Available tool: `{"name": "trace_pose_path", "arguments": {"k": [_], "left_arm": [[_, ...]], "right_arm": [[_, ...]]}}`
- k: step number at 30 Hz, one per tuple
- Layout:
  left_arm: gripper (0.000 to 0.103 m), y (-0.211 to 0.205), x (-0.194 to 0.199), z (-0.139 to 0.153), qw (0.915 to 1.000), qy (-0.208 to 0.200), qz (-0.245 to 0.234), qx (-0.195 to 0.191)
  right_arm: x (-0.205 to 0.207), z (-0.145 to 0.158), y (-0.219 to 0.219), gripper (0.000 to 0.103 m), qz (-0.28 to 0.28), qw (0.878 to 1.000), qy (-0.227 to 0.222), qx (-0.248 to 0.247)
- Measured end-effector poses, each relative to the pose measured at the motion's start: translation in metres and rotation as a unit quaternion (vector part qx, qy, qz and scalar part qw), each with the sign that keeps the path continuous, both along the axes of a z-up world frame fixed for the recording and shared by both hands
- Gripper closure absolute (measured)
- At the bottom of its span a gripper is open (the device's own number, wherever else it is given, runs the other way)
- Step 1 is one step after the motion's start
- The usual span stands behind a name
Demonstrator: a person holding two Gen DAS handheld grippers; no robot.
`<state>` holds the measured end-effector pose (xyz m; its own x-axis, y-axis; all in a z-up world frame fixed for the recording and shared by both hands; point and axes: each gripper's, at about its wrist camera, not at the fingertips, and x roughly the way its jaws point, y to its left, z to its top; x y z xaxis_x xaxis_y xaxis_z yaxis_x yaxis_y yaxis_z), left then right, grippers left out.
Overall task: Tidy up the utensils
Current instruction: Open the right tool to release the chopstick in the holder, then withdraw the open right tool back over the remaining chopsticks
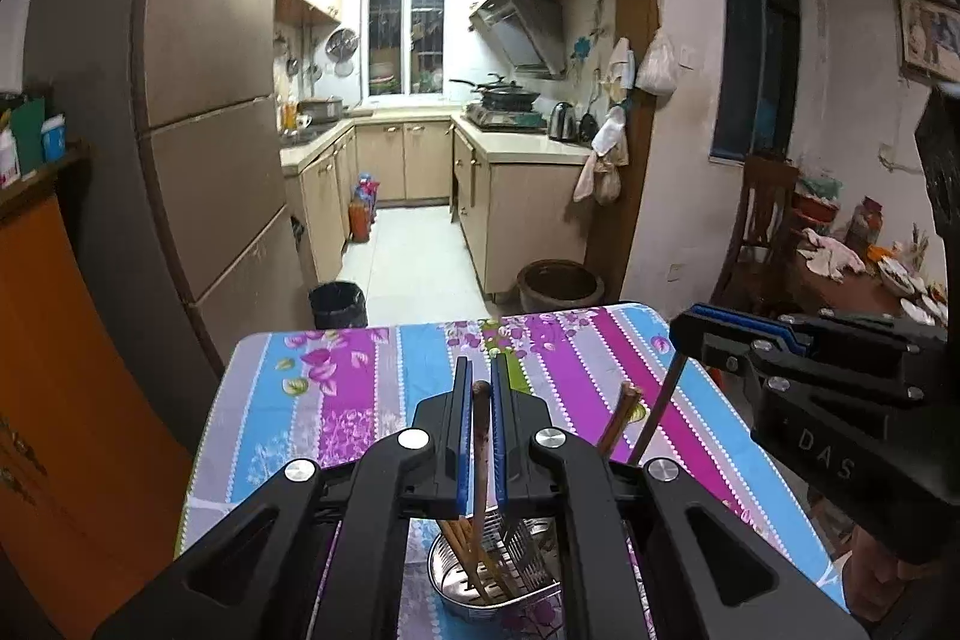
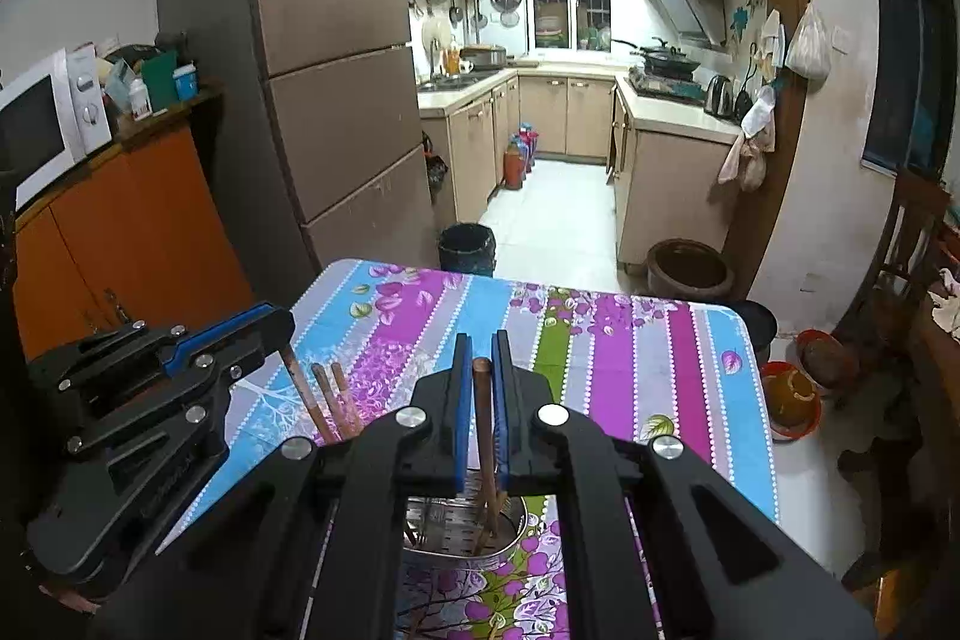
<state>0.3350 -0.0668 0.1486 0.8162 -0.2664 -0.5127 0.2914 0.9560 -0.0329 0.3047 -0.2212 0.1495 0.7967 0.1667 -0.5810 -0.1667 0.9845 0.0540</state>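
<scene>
Your left tongs (image 1: 480,376) are clenched on one brown chopstick (image 1: 480,436), held upright over the metal utensil holder (image 1: 456,580) at 6 o'clock in the left wrist view. Your right tongs (image 2: 482,352) grasp another chopstick (image 2: 485,430) in the same way above the holder. More chopsticks (image 1: 618,418) stand inside it. The holder sits on the table (image 1: 372,376) with the striped floral cloth.

Shiny perforated metal holder (image 1: 510,568), wooden chopsticks (image 1: 480,460), printed floral tablecloth (image 1: 336,400).
</scene>
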Motion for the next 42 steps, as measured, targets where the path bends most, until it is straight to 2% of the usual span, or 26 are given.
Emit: {"name": "trace_pose_path", "arguments": {"k": [2, 5, 19, 29, 36, 42], "left_arm": [[0.092, 0.003, 0.004, -0.001, 0.9999, 0.009, 0.007, -0.007], [0.090, 0.007, 0.006, 0.001, 0.9999, 0.002, 0.015, -0.007], [0.089, 0.008, -0.002, 0.001, 0.9996, -0.010, 0.028, 0.004], [0.089, 0.007, -0.022, -0.001, 0.9992, -0.020, 0.029, 0.018], [0.087, 0.008, -0.065, -0.036, 0.9992, -0.018, 0.020, 0.030], [0.087, 0.023, -0.117, -0.072, 0.9996, -0.019, 0.008, 0.021]], "right_arm": [[0.006, -0.001, 0.001, 0.097, -0.007, 1.000, 0.009, -0.001], [0.010, 0.000, -0.002, 0.097, -0.018, 1.000, 0.006, 0.000], [0.007, -0.003, -0.005, 0.097, -0.023, 1.000, 0.002, 0.001], [-0.015, -0.012, -0.014, 0.097, -0.016, 1.000, 0.001, 0.009], [-0.051, -0.044, -0.018, 0.097, 0.004, 1.000, 0.011, 0.012], [-0.106, -0.081, -0.022, 0.097, 0.036, 0.999, 0.012, 0.017]]}}
